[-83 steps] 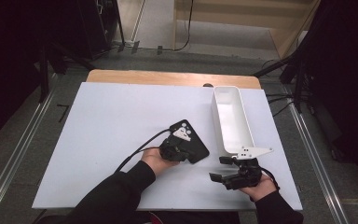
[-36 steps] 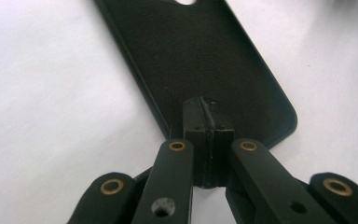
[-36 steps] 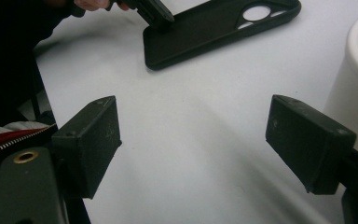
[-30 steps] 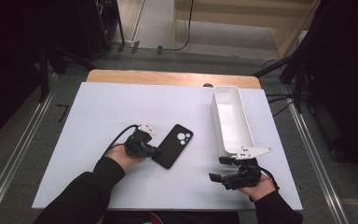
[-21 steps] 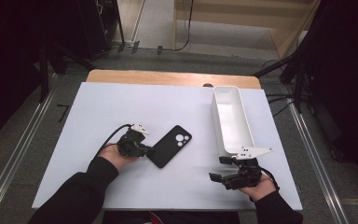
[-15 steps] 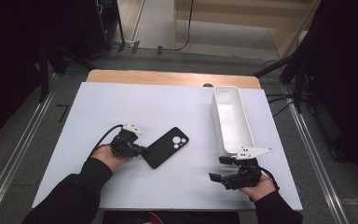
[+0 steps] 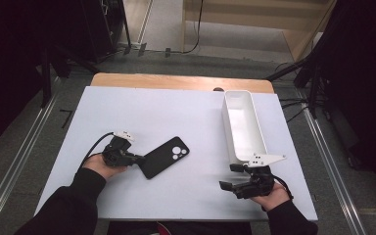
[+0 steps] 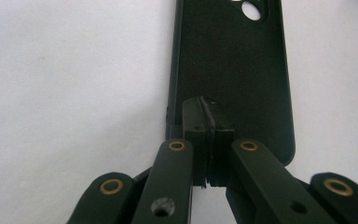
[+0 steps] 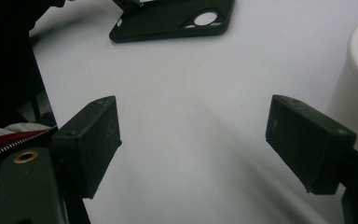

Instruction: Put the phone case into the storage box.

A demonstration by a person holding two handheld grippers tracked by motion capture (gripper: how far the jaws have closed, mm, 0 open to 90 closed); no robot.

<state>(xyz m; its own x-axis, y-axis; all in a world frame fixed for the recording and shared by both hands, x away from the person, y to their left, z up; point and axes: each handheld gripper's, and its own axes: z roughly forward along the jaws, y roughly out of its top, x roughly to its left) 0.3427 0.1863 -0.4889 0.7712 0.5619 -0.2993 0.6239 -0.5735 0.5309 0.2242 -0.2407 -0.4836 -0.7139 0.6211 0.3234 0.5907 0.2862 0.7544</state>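
- Left gripper (image 7: 138, 159) is pinched down tight on the near end of the black rubbery phone case (image 7: 165, 157), which lies flat on the white counter (image 7: 176, 112), left of the long white plastic bin (image 7: 243, 126).
- Right gripper (image 7: 234, 177) sits spread wide with nothing in it, parked near the bin's near end.
- My take: drag the case low and flat, keep the pinch on that thin edge, and go slow so it doesn't twist out.
- No brand, label or writing readable anywhere, just round camera cutouts (image 8: 251, 9) at the case's far end.
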